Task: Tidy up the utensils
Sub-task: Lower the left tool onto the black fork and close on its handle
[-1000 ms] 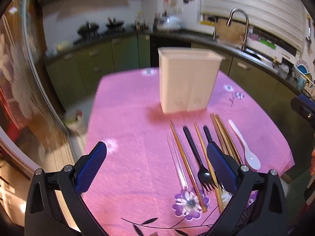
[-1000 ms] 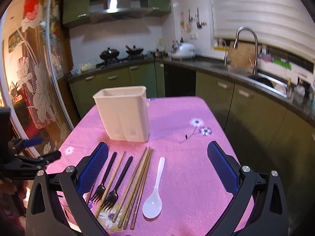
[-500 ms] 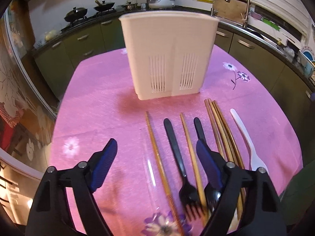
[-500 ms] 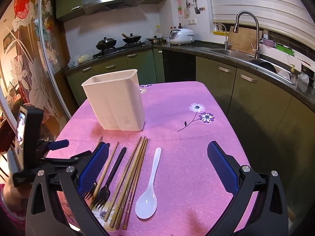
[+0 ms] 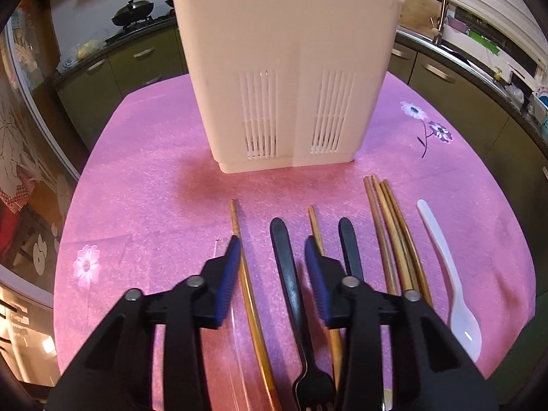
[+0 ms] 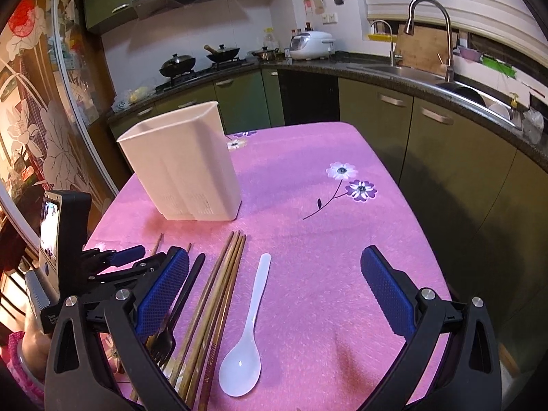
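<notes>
A cream plastic utensil holder (image 5: pixel 284 78) stands on the pink table; it also shows in the right wrist view (image 6: pixel 181 167). In front of it lie two black forks (image 5: pixel 287 274), several wooden chopsticks (image 5: pixel 394 236) and a white spoon (image 5: pixel 452 287). My left gripper (image 5: pixel 272 250) is low over the table, partly open, its fingers either side of the left black fork's handle and one chopstick (image 5: pixel 245 274). My right gripper (image 6: pixel 274 284) is wide open and empty above the white spoon (image 6: pixel 248 325) and chopsticks (image 6: pixel 215 294). The left gripper (image 6: pixel 130 255) shows at the left there.
The pink flowered tablecloth (image 6: pixel 325 205) ends near the right gripper. Green kitchen cabinets (image 6: pixel 428 130), a sink with a tap (image 6: pixel 431 30) and a stove (image 6: pixel 195 61) lie behind. A glass door (image 6: pixel 41 102) is at the left.
My left gripper has dropped and moved forward toward the holder, and its fingers have narrowed around the left fork's handle. The right gripper has drifted slightly and stays wide open.
</notes>
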Motion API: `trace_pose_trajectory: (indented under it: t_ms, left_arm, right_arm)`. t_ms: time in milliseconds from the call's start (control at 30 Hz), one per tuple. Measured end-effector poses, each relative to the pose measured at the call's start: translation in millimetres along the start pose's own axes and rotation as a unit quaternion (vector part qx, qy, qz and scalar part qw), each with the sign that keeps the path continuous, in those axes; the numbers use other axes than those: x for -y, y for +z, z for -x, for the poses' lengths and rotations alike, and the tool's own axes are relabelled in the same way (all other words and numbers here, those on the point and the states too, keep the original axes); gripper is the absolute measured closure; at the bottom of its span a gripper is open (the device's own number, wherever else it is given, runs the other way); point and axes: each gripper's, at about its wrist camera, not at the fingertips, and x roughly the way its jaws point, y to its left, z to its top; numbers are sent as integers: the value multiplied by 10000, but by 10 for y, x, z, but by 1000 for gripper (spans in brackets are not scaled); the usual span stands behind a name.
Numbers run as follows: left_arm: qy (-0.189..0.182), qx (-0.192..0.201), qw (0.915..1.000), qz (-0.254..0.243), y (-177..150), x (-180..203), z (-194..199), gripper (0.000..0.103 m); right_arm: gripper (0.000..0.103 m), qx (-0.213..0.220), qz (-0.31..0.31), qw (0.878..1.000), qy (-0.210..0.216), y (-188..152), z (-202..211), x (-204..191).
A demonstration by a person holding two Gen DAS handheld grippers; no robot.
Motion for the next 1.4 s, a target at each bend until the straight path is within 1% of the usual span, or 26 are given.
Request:
trace_pose_trajectory:
  t_ms: [133,267,300,333,367,400,433,500,667,833,933,1000,1067,1133,1267,1300,1333,1400]
  left_arm:
    - [-103,-132,9999,21,16,3,-98,68]
    - [-79,-242,9997,-62,38,32,-197,68]
    - [-69,-205,9997,-69,37,39,-197,69]
    - [-73,-196,9997,-83,42,40,-198,70]
    - [-101,-200,9997,-78,47,37,-201,76]
    - [-97,-198,9997,-76,43,30,-197,88]
    - [-92,-199,9997,-79,46,24,-197,91]
    - [-104,-199,9997,-136,43,15,-195,91]
    - [-290,-204,9994,-6,36,-50,-180,92]
    - [-298,119,9995,-56,54,-102,24,92]
    - [-391,281,9988,-35,88,-149,168,92]
    - [-431,366,9984,-26,100,-186,251,92]
    - [-464,467,9978,-14,102,-229,345,92]
    - [-519,550,9971,-8,109,-259,419,92]
    - [-637,681,9956,-11,87,-285,554,92]
    - [-651,704,9954,-10,95,-282,568,92]
    - [-656,748,9950,-10,88,-293,608,92]
    - [-634,834,9945,-6,88,-300,660,92]
  right_arm:
    - [4,-56,-45,10000,11,11,-81,25]
    - [4,-59,-63,10000,18,19,-113,36]
    - [4,-61,-65,10000,18,18,-114,42]
    - [4,-64,-68,10000,14,20,-119,43]
    - [4,-65,-72,10000,11,21,-122,44]
    - [4,-67,-75,9999,10,18,-122,50]
    - [4,-74,-77,9999,10,20,-125,48]
    - [4,-82,-73,9999,21,18,-118,50]
    - [4,-127,-42,9999,61,28,-136,12]
    - [4,-200,181,9996,88,63,-183,-143]
    - [4,-368,329,9986,177,84,-265,-251]
    - [4,-604,422,9963,437,105,-351,-338]
    - [4,-836,491,9921,795,135,-450,-420]
    - [4,-1014,523,9887,974,163,-546,-475]
    - [4,-1240,850,9790,1378,171,-718,-605]
    - [4,-1354,827,9769,1431,165,-783,-621]
    - [4,-1397,759,9773,1402,162,-823,-623]
    - [4,-1358,669,9813,1185,167,-871,-654]
